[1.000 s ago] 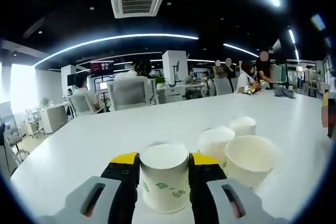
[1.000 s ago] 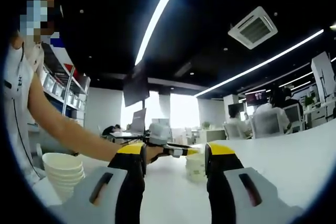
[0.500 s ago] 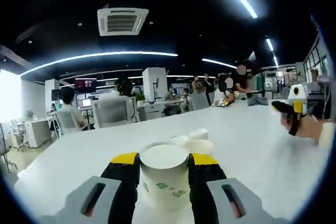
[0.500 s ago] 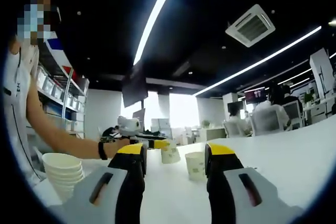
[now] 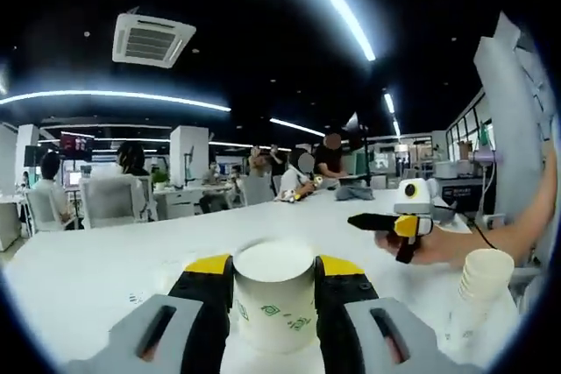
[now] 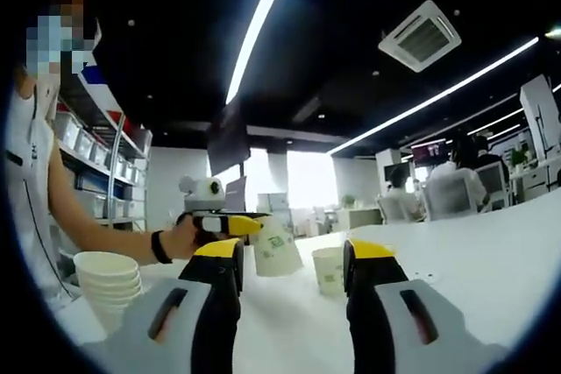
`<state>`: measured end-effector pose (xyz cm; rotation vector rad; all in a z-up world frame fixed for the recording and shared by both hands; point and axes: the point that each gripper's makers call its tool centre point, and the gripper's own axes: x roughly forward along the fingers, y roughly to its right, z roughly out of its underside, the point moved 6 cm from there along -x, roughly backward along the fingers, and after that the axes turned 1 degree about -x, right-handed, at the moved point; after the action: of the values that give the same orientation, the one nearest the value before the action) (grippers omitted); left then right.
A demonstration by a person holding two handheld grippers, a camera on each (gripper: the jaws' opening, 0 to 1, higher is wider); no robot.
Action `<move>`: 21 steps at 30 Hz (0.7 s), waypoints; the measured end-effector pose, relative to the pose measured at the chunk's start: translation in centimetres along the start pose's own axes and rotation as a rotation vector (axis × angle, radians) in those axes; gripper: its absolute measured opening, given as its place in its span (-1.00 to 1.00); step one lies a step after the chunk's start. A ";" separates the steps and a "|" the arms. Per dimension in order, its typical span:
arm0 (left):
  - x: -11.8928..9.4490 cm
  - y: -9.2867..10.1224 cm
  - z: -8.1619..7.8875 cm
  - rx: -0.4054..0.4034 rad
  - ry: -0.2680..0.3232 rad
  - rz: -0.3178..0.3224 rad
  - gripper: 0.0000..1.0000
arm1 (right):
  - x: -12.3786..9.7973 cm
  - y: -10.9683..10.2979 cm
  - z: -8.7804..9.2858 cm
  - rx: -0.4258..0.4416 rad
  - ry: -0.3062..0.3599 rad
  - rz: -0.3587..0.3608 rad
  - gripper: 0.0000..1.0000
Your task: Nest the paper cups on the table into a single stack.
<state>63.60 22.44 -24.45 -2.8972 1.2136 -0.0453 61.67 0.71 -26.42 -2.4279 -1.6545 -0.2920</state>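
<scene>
left tool (image 5: 273,279) carried held cup (image 5: 273,295) toward stack (image 5: 478,291).

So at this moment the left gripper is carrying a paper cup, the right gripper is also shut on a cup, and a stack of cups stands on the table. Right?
Not quite: the right gripper holds nothing. In the right gripper view its jaws stand apart, and the loose cup between them sits farther off on the table. The left gripper does carry a paper cup, and the stack of cups is there.

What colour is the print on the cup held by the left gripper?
Green, on the white paper cup; it shows best in the left gripper view.
</scene>
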 end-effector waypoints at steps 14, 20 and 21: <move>3.5 4.5 2.9 0.005 0.093 0.215 -0.22 | 0.6 0.2 2.2 -0.009 -0.116 -0.044 0.29; 2.7 5.2 3.6 0.002 0.109 0.239 -0.22 | 1.1 -0.1 3.6 -0.056 -0.217 -0.066 0.36; 2.6 5.3 3.4 -0.003 0.121 0.238 -0.22 | 1.2 -0.3 3.9 -0.069 -0.235 -0.071 0.37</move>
<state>61.78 16.81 -27.85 -2.7650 1.5699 -0.2217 62.07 2.93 -29.88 -2.5408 -1.8582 -0.0762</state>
